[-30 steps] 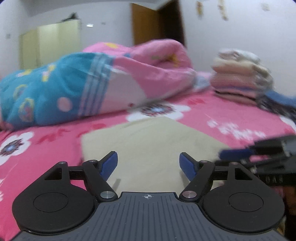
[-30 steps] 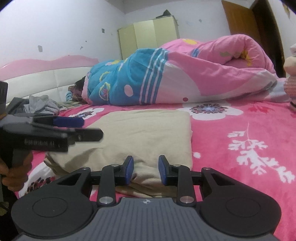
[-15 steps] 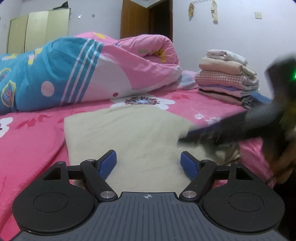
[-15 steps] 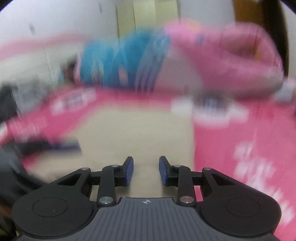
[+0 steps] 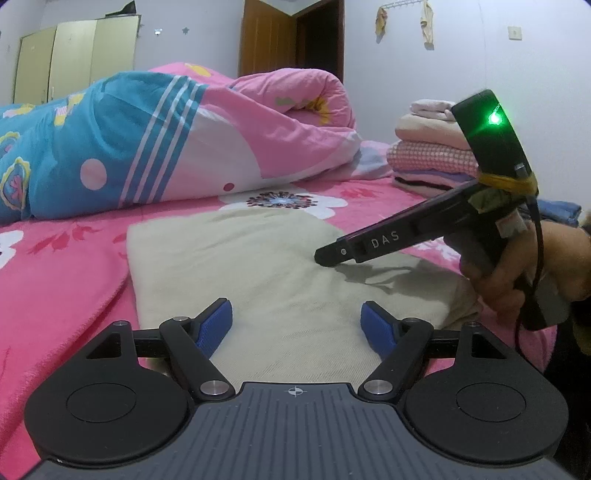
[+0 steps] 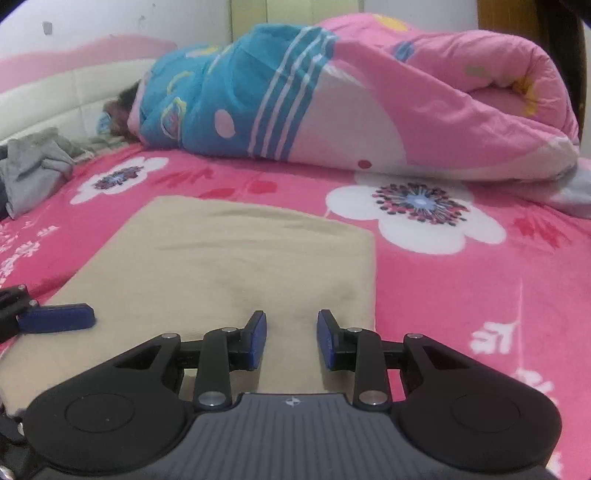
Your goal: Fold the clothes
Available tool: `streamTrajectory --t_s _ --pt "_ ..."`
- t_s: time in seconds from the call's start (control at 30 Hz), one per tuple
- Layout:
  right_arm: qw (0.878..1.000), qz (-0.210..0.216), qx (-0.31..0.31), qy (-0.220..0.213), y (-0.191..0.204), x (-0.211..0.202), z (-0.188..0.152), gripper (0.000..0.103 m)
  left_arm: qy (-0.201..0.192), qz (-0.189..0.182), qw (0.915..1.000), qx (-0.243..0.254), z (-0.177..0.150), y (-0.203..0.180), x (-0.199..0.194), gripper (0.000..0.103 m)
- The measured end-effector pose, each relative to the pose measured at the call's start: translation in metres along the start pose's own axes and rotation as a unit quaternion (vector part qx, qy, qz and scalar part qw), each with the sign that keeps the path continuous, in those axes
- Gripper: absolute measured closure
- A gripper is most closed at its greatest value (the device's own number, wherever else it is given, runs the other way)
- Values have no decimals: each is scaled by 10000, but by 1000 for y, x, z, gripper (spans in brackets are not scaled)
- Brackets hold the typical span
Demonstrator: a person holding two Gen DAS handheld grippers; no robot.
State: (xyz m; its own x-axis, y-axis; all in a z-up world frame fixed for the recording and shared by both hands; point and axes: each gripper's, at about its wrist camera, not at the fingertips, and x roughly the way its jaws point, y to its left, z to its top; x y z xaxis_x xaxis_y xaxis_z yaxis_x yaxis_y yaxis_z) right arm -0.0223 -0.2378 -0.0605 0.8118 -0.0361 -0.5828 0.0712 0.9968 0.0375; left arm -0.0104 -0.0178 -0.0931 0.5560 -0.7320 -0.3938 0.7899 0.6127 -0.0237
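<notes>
Beige folded garment (image 5: 266, 266): flat on pink floral bed (image 6: 461, 295), beneath both tongs. Left tongs (image 5: 297, 325): wide, empty, at its near edge. Right tongs (image 6: 291, 341): narrow gap, empty, over its near right corner. Nearby: rolled quilt (image 5: 192, 136); stacked clothes (image 5: 428, 155); grey garment (image 6: 33, 166).

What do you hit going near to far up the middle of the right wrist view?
right gripper → beige folded cloth → pink flowered bedsheet → rolled pink and blue quilt → wall with pale wardrobe
</notes>
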Motion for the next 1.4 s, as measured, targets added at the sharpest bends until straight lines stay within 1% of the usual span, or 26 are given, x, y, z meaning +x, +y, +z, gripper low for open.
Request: streamTrajectory --t_s 0.1,0.17,0.23,0.33,0.37,0.43,0.53,0.73,0.87,0.93,1.03,1.17,1.3,1.4 --pt "9995 -105 -208 226 7 -5 15 71 -4 -7 10000 -15 0 0 -1 25" --pt "9997 -79 -197 147 7 -7 27 71 -5 3 10000 -7 -1 -1 -1 25" --pt "9996 -155 -223 42 7 -3 38 71 -13 14 10000 11 -1 -2 -1 25" --pt "9999 -121 -21 32 -1 14 51 71 -21 15 10000 12 -2 -2 -2 25" --pt "9999 -109 83 92 -5 22 54 71 -20 17 10000 11 -1 -2 -1 25" --pt "9986 -65 326 404 -14 46 54 70 -19 23 10000 19 -1 -2 -1 25" --pt "9969 84 624 466 -24 55 53 70 -20 28 10000 26 -2 -1 -1 25" --pt "9949 27 931 398 -31 37 49 70 -19 20 10000 22 -3 -1 -2 25" --pt "9902 -250 1325 365 -45 19 45 69 -20 35 10000 12 -3 -1 -3 25" --pt "9863 -190 1600 352 -55 8 39 69 -24 40 10000 12 -4 -1 -3 25" --pt "9831 -70 1800 334 -59 -7 32 69 -31 48 10000 5 -4 -1 -2 25" --pt "9839 116 1762 293 -50 -20 24 69 -37 58 10000 1 -5 -1 -2 25" --pt "9882 283 1494 174 -32 -25 16 69 -41 56 10000 -2 -9 0 -3 25" --pt "9910 387 1267 165 -21 -22 11 70 -33 55 10000 -1 -10 -1 -4 25"
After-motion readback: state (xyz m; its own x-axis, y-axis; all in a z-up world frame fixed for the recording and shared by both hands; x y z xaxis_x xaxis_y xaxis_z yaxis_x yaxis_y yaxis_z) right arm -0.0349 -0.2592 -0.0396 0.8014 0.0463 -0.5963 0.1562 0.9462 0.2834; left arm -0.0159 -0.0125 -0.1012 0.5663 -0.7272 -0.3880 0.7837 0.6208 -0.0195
